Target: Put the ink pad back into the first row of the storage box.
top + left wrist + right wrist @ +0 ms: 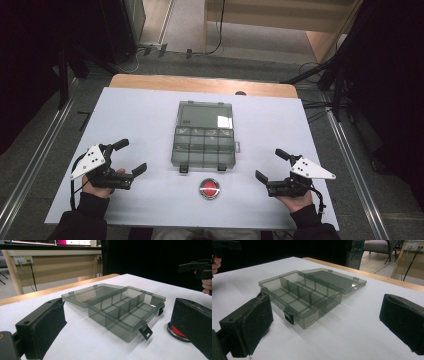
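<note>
A smoky clear box (204, 146) is set open at the middle of the white table (140, 120), its lid (206, 115) laid flat on the far side and its divided compartments seen bare. Two black latches (146, 332) hang from the near wall. Just in front of the box a red button (209, 188) in a metal ring is placed. The left gripper (131, 157) is held near the table's left edge, the right gripper (270, 165) near the right — both well apart from the box. Each pair of jaws is spread wide, and nothing is held between them.
</note>
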Demonstrator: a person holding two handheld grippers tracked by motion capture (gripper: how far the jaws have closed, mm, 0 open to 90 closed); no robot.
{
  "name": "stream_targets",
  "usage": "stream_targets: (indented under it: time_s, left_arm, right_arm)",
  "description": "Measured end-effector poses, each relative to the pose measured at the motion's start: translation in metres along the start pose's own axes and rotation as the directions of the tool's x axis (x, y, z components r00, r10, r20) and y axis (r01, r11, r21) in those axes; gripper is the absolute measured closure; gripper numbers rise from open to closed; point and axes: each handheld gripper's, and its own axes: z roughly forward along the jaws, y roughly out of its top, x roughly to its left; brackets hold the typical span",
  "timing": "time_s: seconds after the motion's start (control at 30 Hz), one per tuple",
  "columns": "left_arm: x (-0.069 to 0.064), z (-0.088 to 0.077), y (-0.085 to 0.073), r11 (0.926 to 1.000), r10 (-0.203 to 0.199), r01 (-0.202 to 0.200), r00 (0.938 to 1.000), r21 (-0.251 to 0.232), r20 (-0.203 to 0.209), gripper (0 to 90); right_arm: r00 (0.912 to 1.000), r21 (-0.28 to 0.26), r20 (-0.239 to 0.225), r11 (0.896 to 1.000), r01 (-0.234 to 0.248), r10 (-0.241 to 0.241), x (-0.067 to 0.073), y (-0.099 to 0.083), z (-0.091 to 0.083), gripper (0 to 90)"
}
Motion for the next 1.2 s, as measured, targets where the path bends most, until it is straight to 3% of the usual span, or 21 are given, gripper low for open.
stream_targets:
  time_s: [0.73, 1.2]
  left_arm:
    - [0.0, 0.002, 0.0, 1.0, 0.001, -0.001, 0.9999, 0.0, 0.011, 0.0]
    - [0.0, 0.003, 0.0, 1.0, 0.002, -0.003, 0.9999, 0.007, 0.013, 0.0]
  right_arm:
    - [0.9956, 0.076, -0.092, 0.997, 0.027, -0.02, 0.02, 0.001, 0.017, 0.0]
    - [0.9896, 0.152, -0.137, 0.986, 0.064, -0.043, 0.029, 0.001, 0.031, 0.0]
